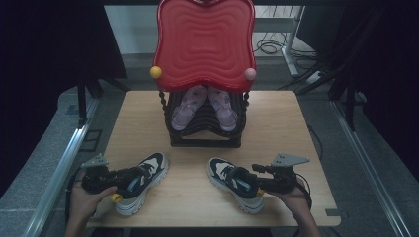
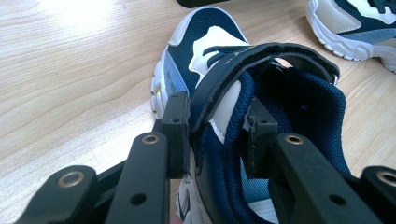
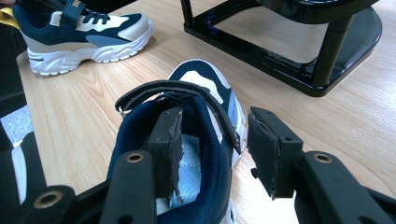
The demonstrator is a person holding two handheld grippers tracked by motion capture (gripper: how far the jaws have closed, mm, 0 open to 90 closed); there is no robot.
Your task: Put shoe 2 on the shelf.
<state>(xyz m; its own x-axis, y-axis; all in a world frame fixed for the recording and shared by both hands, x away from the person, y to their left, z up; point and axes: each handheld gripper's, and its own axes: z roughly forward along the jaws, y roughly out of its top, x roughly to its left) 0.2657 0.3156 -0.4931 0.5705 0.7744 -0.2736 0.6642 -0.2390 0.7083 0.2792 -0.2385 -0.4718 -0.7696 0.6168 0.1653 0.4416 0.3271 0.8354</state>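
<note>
- A person at a wooden table (image 1: 148, 128) works two navy, white and beige children's trainers, one claw to each shoe; both hands (image 1: 84, 200) enter from the near edge in the high view.
- The left gripper (image 2: 212, 135) straddles the collar wall of the left trainer (image 2: 205, 70): one jaw sits outside the shoe, the other inside its opening, and the pads press the padded side and the strap end between them. The toe points away from the claw, towards the far edge of the table.
- The left trainer's hook-and-loop strap (image 2: 261, 53) arches over the tongue just ahead of the jaws.
- The right gripper (image 3: 215, 149) has one jaw down inside the opening of the right trainer (image 3: 201, 84), above the pale blue insole, and the other outside, clear of the shoe's side. The jaws stand spread with the collar wall between them, a gap showing at the outer pad.
- The right trainer's strap (image 3: 177, 88) loops loose over the opening just beyond the inner jaw.
- Beyond both claws stands a black shoe rack (image 1: 205, 128) carrying a pair of lilac sandals (image 1: 205, 106), topped by a red wavy tray (image 1: 205, 44).
- In the right gripper view, the rack's base (image 3: 280, 56) lies ahead of the claw, with the other trainer off to its far left.
</note>
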